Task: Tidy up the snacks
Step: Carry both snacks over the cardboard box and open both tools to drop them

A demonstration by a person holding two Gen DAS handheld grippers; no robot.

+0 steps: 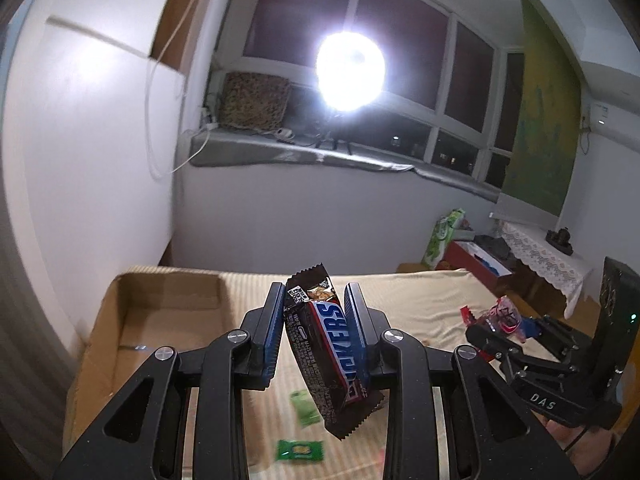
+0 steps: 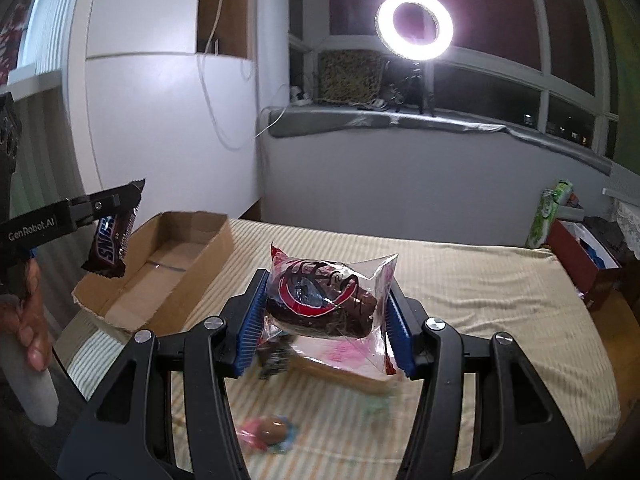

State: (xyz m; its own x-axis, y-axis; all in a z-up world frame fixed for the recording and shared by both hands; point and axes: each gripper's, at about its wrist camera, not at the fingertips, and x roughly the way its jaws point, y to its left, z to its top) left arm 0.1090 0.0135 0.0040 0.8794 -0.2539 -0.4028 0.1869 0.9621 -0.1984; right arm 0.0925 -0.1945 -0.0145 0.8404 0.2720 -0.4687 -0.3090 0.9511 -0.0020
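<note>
Basically left gripper (image 1: pixel 314 326) pinches the light, stiff Snickers bar (image 1: pixel 324 344) mid-length, right gripper (image 2: pixel 326 320) squeezes a soft, slippery-wrapped chocolate cake (image 2: pixel 324 300) across its middle, cardboard box (image 2: pixel 160 276) far left.

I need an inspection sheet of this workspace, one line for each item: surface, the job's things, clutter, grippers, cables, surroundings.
Surface: bed with a striped beige cover.
Job's things: Snickers bar; clear-wrapped chocolate cake; open cardboard box, nothing seen inside it.
Clutter: green sachets and a pink-wrapped sweet lying on the cover.
Grippers: left gripper shut on the Snickers bar; right gripper shut on the chocolate cake; both held above the bed.
Cables: white cord hanging down the wall.
Surroundings: lit ring light on the windowsill, dark windows, red box beside the bed.
</note>
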